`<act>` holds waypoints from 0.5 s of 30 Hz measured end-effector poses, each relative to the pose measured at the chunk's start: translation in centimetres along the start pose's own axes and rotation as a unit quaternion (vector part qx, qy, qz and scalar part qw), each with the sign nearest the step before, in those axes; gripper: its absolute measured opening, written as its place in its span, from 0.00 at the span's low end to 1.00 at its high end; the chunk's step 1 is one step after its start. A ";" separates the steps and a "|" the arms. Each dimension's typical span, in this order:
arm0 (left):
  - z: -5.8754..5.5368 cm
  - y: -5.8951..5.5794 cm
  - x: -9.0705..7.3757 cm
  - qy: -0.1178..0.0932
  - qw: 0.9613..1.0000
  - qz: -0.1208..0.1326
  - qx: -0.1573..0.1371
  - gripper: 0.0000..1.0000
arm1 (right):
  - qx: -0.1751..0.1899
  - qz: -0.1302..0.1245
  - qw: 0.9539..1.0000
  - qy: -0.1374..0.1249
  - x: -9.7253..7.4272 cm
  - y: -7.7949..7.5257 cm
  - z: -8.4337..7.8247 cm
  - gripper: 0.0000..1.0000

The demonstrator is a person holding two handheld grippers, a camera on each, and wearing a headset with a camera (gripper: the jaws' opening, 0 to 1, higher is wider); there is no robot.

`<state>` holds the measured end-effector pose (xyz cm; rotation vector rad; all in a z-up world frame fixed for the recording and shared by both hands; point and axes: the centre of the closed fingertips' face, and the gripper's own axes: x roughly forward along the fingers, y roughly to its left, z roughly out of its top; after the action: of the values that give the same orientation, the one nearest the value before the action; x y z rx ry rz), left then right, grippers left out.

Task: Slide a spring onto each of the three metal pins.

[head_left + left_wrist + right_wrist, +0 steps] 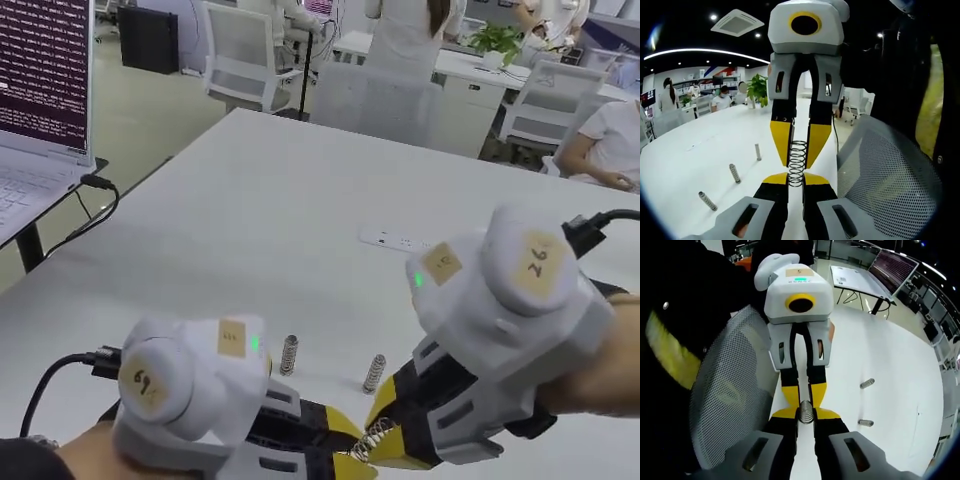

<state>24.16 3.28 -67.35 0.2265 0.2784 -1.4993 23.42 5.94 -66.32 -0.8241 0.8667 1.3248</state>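
- Jaws of left gripper (796,180) are pinched almost closed on one end of a coil spring (797,155).
- Right gripper (806,415) faces it tip to tip, its jaws narrowed onto the same spring's other end.
- Spring bridges the two sets of yellow tips, held off the white table (300,220).
- Past the tips, one standing spring (289,355) and a second standing spring (374,373) sit upright on the table, near each other.
- Smooth metal pin (758,151) stands upright further along.
- Mesh chair back (880,170) is at the table edge.
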 end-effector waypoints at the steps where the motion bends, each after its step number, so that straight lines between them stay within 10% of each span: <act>1: 0.0 0.1 0.0 -0.001 1.000 0.001 -0.001 0.02 | 0.000 0.002 1.000 0.002 0.1 -0.1 0.0 0.09; 15: 0.6 1.1 -0.8 -0.025 0.999 0.019 -0.014 0.02 | -0.005 0.006 1.000 0.006 -0.1 -1.2 0.4 0.10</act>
<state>25.26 3.88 -66.60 0.1701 0.2533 -1.4596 24.66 6.18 -66.04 -0.8362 0.8761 1.3367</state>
